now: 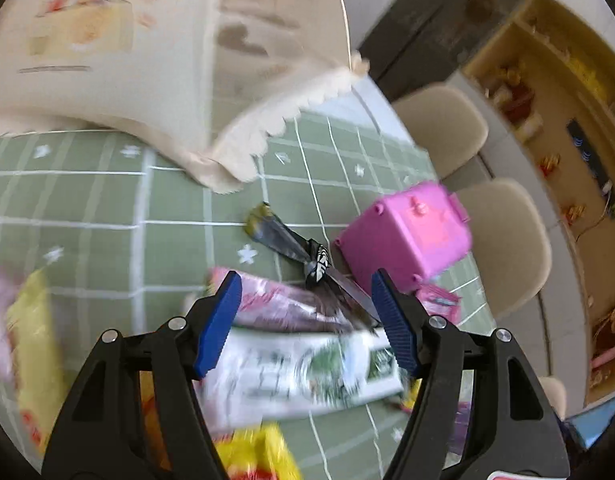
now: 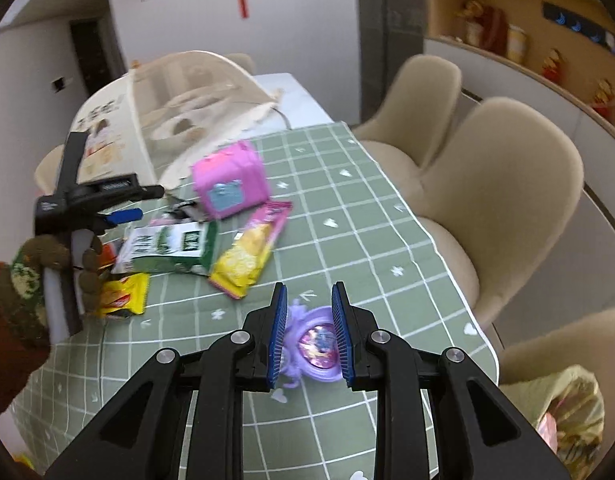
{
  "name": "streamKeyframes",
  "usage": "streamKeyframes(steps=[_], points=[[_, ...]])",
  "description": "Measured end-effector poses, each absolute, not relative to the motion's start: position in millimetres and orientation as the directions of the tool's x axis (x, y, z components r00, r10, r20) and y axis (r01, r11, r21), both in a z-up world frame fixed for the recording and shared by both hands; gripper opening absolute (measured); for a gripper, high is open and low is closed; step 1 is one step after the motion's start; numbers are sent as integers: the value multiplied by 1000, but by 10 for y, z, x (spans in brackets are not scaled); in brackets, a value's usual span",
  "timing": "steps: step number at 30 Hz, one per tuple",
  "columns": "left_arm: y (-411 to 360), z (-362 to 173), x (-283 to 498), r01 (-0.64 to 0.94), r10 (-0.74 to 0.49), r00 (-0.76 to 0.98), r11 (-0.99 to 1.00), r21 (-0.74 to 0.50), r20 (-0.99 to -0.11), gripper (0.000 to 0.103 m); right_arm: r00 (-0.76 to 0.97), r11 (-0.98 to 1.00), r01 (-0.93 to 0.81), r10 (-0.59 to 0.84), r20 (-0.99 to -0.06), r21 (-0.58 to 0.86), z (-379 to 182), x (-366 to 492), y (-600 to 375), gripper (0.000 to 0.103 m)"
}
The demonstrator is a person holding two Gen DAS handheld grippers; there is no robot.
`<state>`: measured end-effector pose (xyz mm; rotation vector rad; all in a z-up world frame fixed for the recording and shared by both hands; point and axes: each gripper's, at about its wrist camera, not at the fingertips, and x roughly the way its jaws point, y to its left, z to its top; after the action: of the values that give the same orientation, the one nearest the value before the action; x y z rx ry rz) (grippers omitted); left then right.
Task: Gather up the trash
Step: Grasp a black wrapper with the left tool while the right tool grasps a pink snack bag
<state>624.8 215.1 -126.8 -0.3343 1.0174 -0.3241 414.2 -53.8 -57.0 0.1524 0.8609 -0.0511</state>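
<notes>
left gripper [image 1: 307,320]: ribbed blue fingers apart over glossy carton [image 1: 299,376] | right gripper [image 2: 309,334]: fingers clamped on round purple plastic toy [image 2: 317,344] | pink boxy case [image 2: 227,180] at 11 o'clock on checked bench [image 2: 367,240]

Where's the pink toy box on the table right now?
The pink toy box stands on the green checked tablecloth toward the far end in the right wrist view, just before the mesh food cover, with the snack wrappers lying nearer the camera.
</notes>
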Motion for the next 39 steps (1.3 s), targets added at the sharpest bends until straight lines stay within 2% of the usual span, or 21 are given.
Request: streamKeyframes(steps=[2, 4, 6, 8, 10, 14, 16, 19, 24, 29, 36, 38, 39], points=[[1976, -1390, 6367, 150, -379, 463, 924, -351, -801, 64, 639, 986, 122, 7, -769, 111, -613, 4139, -588, 23], [1891, -1476, 6442, 168, -345, 444, 939, -301, -827, 58, 618, 986, 138, -10, -787, 96, -675, 4143, -627, 23], [1852, -1527, 6494, 186, -347, 428, 937, -294, -834, 43, 598, 984, 154, -17, -801, 94, -733, 4147, -655, 23], [1829, -1519, 6491, 223, -370, 416, 927, -301, -830, 20, 590, 982, 155, -2, -807, 111, -749, 4172, -655, 23], [1867, -1475, 6438, 233, -400, 410, 915, -330, -820, 16, 593, 979, 142, 32, -805, 144, -730, 4223, -624, 23], [2000, -1201, 6109, 290, -479, 421, 876, -386, -771, 15, 614, 979, 101, 77, -785, 176, -645, 4397, -477, 24], [2049, -1041, 5875, 336, -509, 431, 857, -392, -745, 15, 613, 979, 80, 99, -784, 187, -650, 4528, -375, 33], [2161, -867, 5497, 389, -536, 431, 836, -387, -726, 15, 573, 969, 56, 165, -803, 239, -790, 4792, -215, 34], [2323, -903, 5124, 381, -541, 389, 831, -405, -745, 15, 543, 938, 167, 168, -823, 302, -1089, 5150, -118, 34], [2493, -1036, 4877, 372, -508, 368, 848, -378, -779, 15, 534, 956, 245, 7, -845, 163, -1261, 5469, -35, 34], [2652, -1134, 4839, 322, -520, 352, 848, -420, -779, 15, 438, 966, 217, 35, -898, 143, -1456, 5765, -103, 34], [2637, -1124, 4861, 321, -523, 354, 846, -425, -775, 15, 441, 973, 188, 39, -897, 135, -1449, 5765, -59, 29], [2630, -1108, 4869, 322, -524, 358, 846, -424, -773, 15, 443, 976, 177, 34, -896, 124, -1442, 5752, -47, 11]])
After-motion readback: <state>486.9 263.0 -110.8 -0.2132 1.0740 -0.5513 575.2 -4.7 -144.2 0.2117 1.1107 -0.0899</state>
